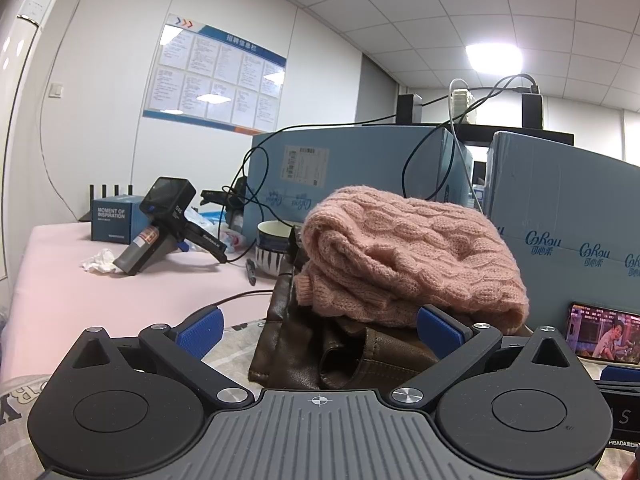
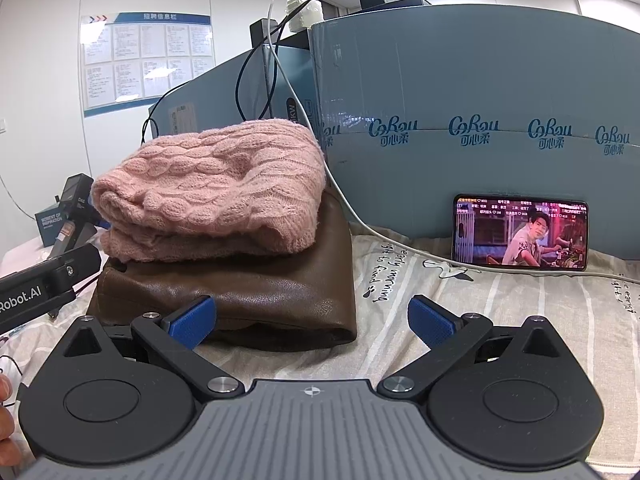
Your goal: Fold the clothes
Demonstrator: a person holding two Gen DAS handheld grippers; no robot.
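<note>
**A:** Looking across the left wrist view from the left: small blue box point(image 1: 111, 218) on the pink tabletop point(image 1: 60, 280), a crumpled tissue point(image 1: 99, 261), a handheld camera unit point(image 1: 160, 226) leaning over, then a striped bowl point(image 1: 272, 246). Can't tell what's inside the bowl from this angle. Behind it all sit the big blue cartons point(image 1: 352, 168).

**B:** And the clothes?

**A:** Pink cable-knit sweater point(image 1: 404, 252), folded, sitting right on top of a folded brown leather garment point(image 1: 320, 348). The left gripper point(image 1: 318, 330) is spread wide with nothing in it; the pile sits straight ahead between its blue pads, the right one just under the sweater's hem.

**B:** Right side?

**A:** Same stack, sweater point(image 2: 212, 192) over leather piece point(image 2: 240, 296), resting on a printed bedsheet point(image 2: 500, 304). The right gripper point(image 2: 312, 318) is also wide apart and holding nothing; its left pad overlaps the leather's front edge in the view, the right pad is over bare sheet. Open sheet runs to the right of the pile, up to a phone point(image 2: 520, 232) propped against the carton point(image 2: 480, 92), video playing. A white cable point(image 2: 360, 220) trails down past the stack's right edge.
</note>
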